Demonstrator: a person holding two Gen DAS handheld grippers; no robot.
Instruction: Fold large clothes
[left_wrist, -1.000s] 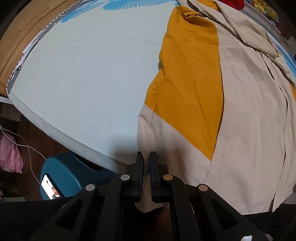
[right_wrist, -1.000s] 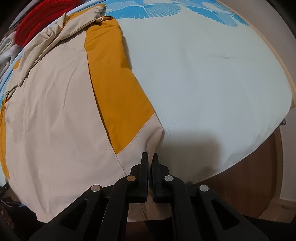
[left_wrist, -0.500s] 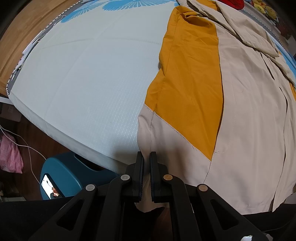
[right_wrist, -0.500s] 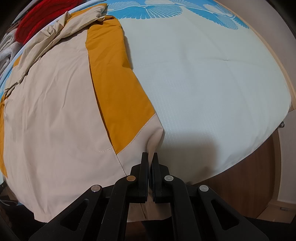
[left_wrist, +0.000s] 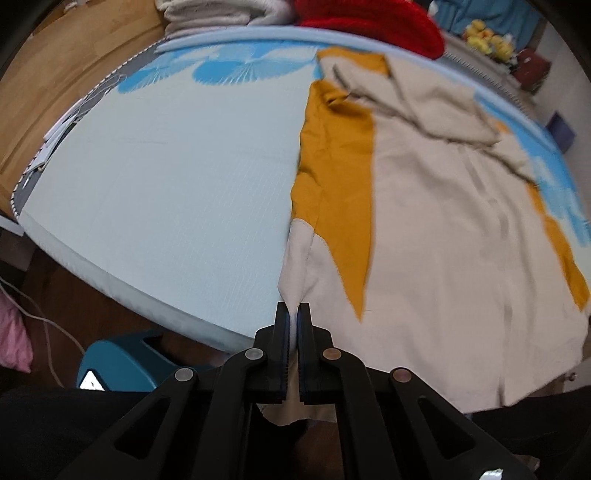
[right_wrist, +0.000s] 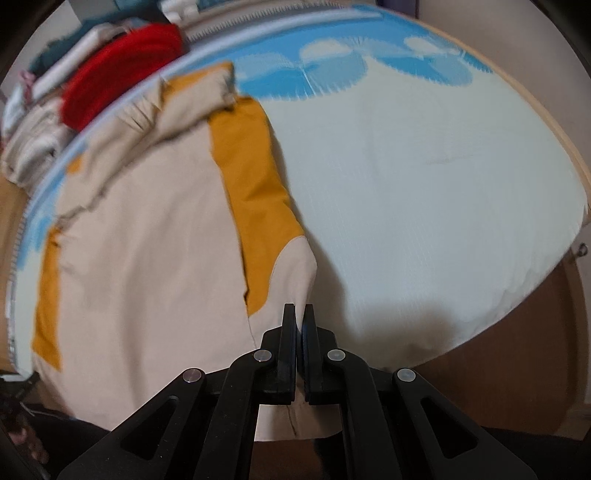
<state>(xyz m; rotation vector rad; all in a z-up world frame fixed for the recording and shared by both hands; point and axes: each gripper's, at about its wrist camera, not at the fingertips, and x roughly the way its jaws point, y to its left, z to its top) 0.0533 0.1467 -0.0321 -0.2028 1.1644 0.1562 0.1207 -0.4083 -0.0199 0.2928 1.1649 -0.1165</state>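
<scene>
Jaws of both grippers (left_wrist: 294, 314) (right_wrist: 299, 317) pinch garment (left_wrist: 436, 236) hem.

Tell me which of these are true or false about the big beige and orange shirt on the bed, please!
1. Both grippers are pinching the garment's near hem. True: the left gripper and the right gripper are each shut on the beige and orange garment.
2. The garment is all one colour. False: it is beige with orange panels.
3. The bed cover is pale with blue fan shapes at the far end. True.
4. A red cloth lies on top of the garment. False: it sits beyond the bed's far edge.
5. The garment is already folded small. False: it lies spread out.
</scene>
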